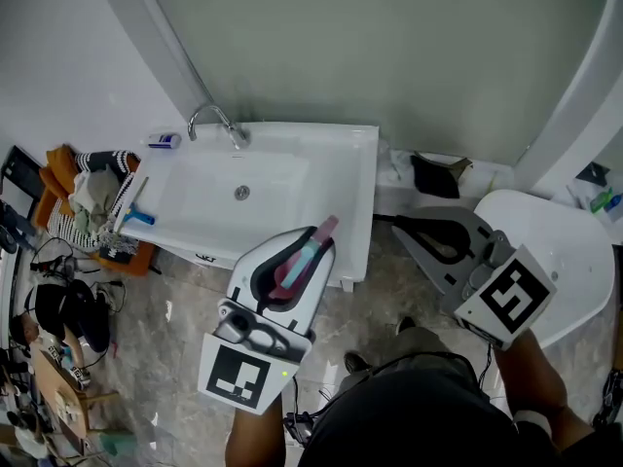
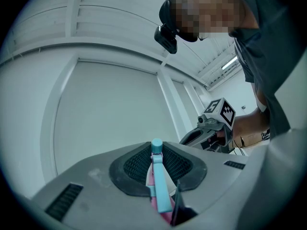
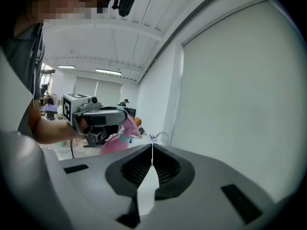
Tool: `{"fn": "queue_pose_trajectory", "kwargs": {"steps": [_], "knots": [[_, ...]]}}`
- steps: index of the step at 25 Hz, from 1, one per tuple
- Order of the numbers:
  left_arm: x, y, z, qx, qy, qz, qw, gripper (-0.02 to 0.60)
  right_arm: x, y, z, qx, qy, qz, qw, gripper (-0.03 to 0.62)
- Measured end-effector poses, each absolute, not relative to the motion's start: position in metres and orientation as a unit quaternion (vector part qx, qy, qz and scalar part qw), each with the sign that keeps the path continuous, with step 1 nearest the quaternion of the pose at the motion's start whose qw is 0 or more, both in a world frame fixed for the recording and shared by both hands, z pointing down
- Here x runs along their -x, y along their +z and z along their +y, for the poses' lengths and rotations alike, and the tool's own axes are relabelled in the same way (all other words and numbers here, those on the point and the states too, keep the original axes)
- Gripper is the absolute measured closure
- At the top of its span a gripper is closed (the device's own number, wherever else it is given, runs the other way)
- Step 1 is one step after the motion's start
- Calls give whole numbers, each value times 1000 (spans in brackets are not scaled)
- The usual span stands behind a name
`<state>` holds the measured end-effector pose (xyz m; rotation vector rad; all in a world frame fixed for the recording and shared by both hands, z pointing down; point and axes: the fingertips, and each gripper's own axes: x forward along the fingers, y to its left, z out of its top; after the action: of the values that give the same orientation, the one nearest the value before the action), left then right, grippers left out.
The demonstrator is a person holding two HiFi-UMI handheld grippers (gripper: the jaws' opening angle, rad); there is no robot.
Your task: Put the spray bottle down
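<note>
A pink spray bottle (image 1: 292, 270) with a light-blue trigger head sits clamped between the jaws of my left gripper (image 1: 316, 239), held over the front right corner of the white sink (image 1: 341, 163). In the left gripper view the blue head (image 2: 159, 186) and pink body run up between the shut pads. My right gripper (image 1: 387, 224) hovers to the right, beside the sink, jaws shut with nothing between them. The right gripper view shows its jaws (image 3: 152, 150) closed and, to the left, the left gripper (image 3: 96, 116) with the pink bottle (image 3: 114, 143) hanging under it.
A chrome faucet (image 1: 216, 123) stands at the sink's back edge, and a blue brush (image 1: 136, 217) lies on its left rim. An orange basket of cloths (image 1: 92, 197) sits left of the sink. A dark cloth (image 1: 433, 175) lies on a ledge, with a white rounded fixture (image 1: 574, 251) at the right.
</note>
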<state>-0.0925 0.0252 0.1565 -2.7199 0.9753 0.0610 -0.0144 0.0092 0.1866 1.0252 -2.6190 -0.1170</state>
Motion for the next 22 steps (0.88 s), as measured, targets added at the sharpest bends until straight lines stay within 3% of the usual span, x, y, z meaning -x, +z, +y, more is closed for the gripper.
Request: {"fn": "queue_pose_trajectory", "kwargs": {"steps": [22], "knots": [[52, 179, -83, 907, -17, 408, 105, 515, -26, 215, -115, -281, -16, -946, 159, 585]]}}
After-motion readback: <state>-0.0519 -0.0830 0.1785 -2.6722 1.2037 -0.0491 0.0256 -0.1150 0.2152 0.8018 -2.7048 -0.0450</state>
